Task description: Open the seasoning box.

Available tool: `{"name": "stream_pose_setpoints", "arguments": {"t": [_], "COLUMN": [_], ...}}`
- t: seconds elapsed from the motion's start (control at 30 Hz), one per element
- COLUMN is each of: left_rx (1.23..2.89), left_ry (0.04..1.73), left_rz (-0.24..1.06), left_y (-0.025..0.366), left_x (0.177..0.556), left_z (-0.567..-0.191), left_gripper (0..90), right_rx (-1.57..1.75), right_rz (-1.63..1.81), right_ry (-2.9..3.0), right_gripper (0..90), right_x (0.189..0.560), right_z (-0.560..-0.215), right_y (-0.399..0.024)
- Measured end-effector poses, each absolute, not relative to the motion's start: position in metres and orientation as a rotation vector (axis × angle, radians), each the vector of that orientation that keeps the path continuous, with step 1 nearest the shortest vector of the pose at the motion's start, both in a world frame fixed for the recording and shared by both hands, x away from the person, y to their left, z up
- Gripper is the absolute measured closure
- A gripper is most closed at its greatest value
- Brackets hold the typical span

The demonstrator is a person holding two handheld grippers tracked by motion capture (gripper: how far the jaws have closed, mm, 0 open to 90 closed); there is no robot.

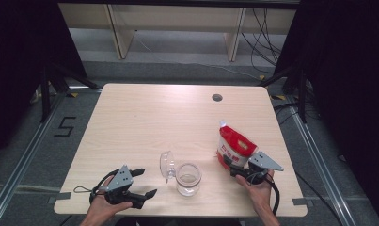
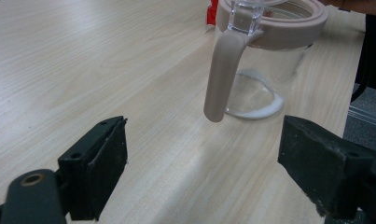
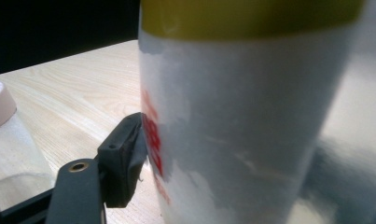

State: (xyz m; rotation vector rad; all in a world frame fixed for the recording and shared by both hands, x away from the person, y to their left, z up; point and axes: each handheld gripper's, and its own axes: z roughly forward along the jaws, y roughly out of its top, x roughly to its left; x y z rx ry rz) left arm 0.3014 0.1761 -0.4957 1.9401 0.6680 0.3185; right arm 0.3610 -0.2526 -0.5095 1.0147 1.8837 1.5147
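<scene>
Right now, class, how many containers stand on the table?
2: a clear glass jar with its lid hinged open, near the front edge at the middle, and a red-and-white pouch to its right, between the right gripper's jaws. None seems hidden.

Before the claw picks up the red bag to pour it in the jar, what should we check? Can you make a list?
1. Jar upright on the table: ok.
2. Jar lid flipped open, mouth free: ok.
3. Bag between the right claw jaws: ok, it sits deep between them.
4. Right claw pressing firmly on the bag: cannot tell; one pad is at the bag's side, the other is hidden.
5. Bag top cut open for pouring: cannot tell.
6. Left claw open and apart from the jar: ok; it could steady the jar if needed.
</scene>
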Motion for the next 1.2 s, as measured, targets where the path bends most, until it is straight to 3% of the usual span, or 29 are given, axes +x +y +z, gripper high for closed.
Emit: {"name": "stream_pose_setpoints", "arguments": {"t": [0.83, 1.2], "left_rx": [1.935, 1.962], "left_ry": [0.670, 0.658], "left_rz": [0.315, 0.323], "left_y": [0.174, 0.174], "left_x": [0.301, 0.302], "left_z": [-0.497, -0.497], "left_gripper": [15.3, 15.3], "right_rx": [0.963, 0.925], "right_rz": [1.530, 1.532], "right_ry": [1.877, 1.893], "right_gripper": [35.5, 40.4], "right_x": [0.368, 0.369], "right_z": [-0.516, -0.516], "right_y": [-0.253, -0.253]}}
